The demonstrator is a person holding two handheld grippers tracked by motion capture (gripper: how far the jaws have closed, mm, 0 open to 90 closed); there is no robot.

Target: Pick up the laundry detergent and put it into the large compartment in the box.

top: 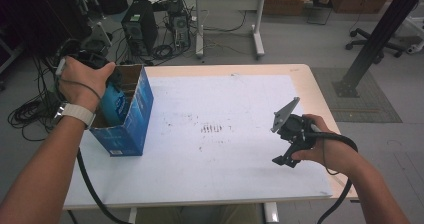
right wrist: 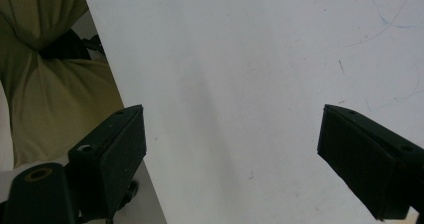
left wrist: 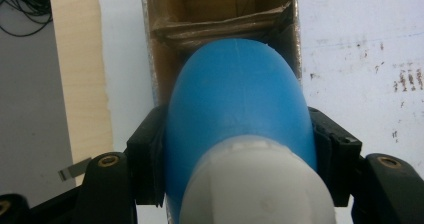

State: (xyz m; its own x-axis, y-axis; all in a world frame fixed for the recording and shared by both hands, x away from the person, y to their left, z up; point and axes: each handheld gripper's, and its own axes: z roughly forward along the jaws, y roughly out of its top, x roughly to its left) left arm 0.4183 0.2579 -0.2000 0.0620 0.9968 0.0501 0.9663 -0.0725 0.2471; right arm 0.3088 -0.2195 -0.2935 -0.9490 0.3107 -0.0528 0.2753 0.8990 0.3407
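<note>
A blue bottle (left wrist: 235, 109) with a white cap (left wrist: 255, 184) is clamped between the jaws of my left gripper (left wrist: 235, 149), and it is partly inside an open blue cardboard box (top: 131, 115) at the table's left side. In the high view the blue bottle (top: 114, 104) shows inside the box under the person's left hand, which holds the left gripper (top: 95, 64). My right gripper (top: 286, 160) hangs open above the white sheet near the table's right front, jaws wide apart with nothing between them. In its own view the right gripper (right wrist: 232, 154) looks down on bare white sheet.
A white sheet (top: 220, 129) with small dark marks covers the table. The box's brown inner walls (left wrist: 220, 9) surround the bottle. Beyond the table stand a computer tower (top: 140, 31), cables and another desk (top: 235, 4). A black post (top: 380, 34) rises at the right.
</note>
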